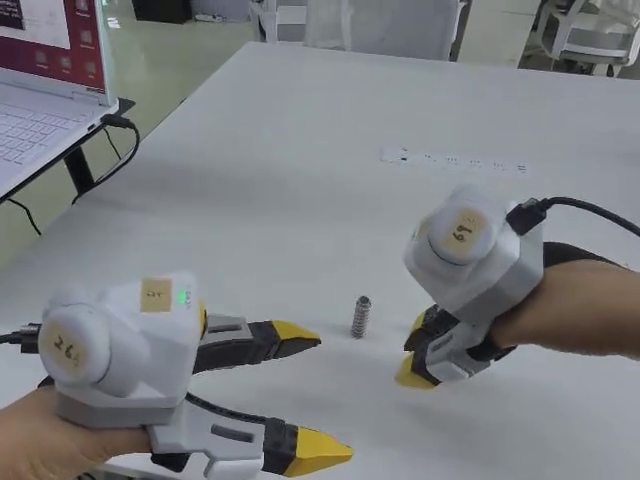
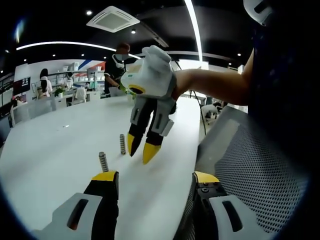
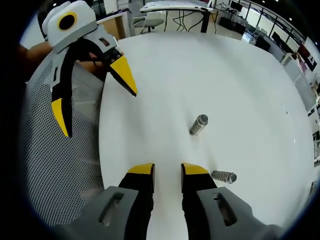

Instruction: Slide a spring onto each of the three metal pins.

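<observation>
White table [image 1: 300, 130] in the head view carries the first spring [image 1: 361, 316], which we see between the two tools: at about 2 o'clock from the left tool [image 1: 315, 393] and at 10 o'clock from the right tool [image 1: 415, 348], near both and touching neither. It stands upright, long axis vertical. The left tool's jaws are spread wide and hold nothing. The right tool points down at the table; from here we cannot tell its gap. A laptop [image 1: 40, 100] sits at 10 o'clock and a power strip [image 1: 450, 160] lies at 1 o'clock.

From the left gripper view, the left tool [image 2: 155, 176] is wide and bare. The first spring [image 2: 103, 161] stands upright just past its 9 o'clock jaw tip. A second spring [image 2: 122, 144], also upright, stands farther on, just beside the tips of the right tool [image 2: 141, 149], which hangs tips-down with a narrow gap. A mesh chair [image 2: 250, 165] shows at 3 o'clock.

From the right gripper view, the right tool [image 3: 167, 169] is parted narrowly and grips nothing. The second spring [image 3: 223, 176] lies at 3 o'clock, just beside one jaw tip, with its axis running 9 to 3 in this picture. The first spring [image 3: 198, 125] is ahead at 1 o'clock, leaning toward 1 in the picture. The left tool [image 3: 95, 106] gapes wide at 10 o'clock.
</observation>
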A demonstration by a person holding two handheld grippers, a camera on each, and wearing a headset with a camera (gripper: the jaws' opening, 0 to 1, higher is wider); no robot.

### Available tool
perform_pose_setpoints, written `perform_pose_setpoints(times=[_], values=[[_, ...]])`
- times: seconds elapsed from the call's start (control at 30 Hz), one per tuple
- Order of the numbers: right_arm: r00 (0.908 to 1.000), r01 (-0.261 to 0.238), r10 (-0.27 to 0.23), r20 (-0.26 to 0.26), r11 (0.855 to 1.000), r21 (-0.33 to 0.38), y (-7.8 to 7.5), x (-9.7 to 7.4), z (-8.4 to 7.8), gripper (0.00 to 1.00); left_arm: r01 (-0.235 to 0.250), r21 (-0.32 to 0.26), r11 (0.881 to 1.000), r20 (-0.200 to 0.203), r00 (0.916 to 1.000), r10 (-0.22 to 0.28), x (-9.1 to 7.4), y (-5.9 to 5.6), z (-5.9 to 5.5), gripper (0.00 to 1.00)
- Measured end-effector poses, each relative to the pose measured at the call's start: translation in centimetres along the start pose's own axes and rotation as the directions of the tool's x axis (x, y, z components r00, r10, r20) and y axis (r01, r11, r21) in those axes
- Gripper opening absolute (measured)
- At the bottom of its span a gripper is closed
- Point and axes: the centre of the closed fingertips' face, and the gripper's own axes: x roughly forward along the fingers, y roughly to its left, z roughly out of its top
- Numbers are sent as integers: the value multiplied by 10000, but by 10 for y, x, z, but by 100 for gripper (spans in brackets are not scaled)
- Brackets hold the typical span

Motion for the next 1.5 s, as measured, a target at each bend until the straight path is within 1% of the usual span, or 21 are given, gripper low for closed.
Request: perform_pose_setpoints(times=[0.07, 0.17, 0.3, 0.43, 0.67, 0.87, 0.97, 1.07, 1.13, 1.23, 1.43, 1.5], values=[[9997, -27, 21, 241, 9997, 245, 4, -3, -1, 19, 29, 5, 10000, 11, 10000, -29, 0, 0, 0, 54], [9989, -9, -15, 459, 9987, 519, 8, -8, -5, 19, 87, 36, 10000, 15, 10000, -87, 0, 0, -1, 54], [9984, 104, -144, 545, 9972, 736, 13, -12, -14, 19, 168, 45, 9998, 4, 9999, -168, -1, -1, -2, 54], [9968, 151, -233, 767, 9942, 1064, 17, -16, -20, 20, 258, 46, 9997, -32, 9997, -257, 0, -3, -4, 54], [9910, 343, -566, 1215, 9834, 1781, 21, -26, -33, 20, 308, 9, 9995, -71, 9995, -308, -1, -2, -6, 54], [9860, 532, -863, 1430, 9739, 2205, 22, -32, -48, 20, 366, -27, 9993, -195, 9991, -367, 0, -4, -9, 54], [9815, 594, -1025, 1618, 9660, 2517, 20, -36, -56, 20, 380, -55, 9993, -262, 9989, -381, 0, -4, -10, 54], [9771, 659, -1164, 1784, 9617, 2662, 18, -38, -63, 20, 370, -89, 9993, -318, 9988, -373, 0, -3, -11, 54], [9751, 632, -1210, 1858, 9548, 2903, 18, -40, -69, 20, 355, -98, 9993, -358, 9987, -359, 0, -3, -12, 54], [9710, 721, -1390, 1944, 9460, 3160, 15, -43, -78, 20, 317, -129, 9994, -400, 9987, -322, 0, -3, -12, 54], [9570, 1016, -1909, 2185, 9259, 3640, 10, -59, -97, 21, 225, -260, 9994, -459, 9987, -237, 1, -1, -14, 55], [9538, 1058, -2010, 2233, 9203, 3767, 8, -63, -105, 22, 204, -286, 9994, -475, 9986, -217, 2, -1, -14, 55]])
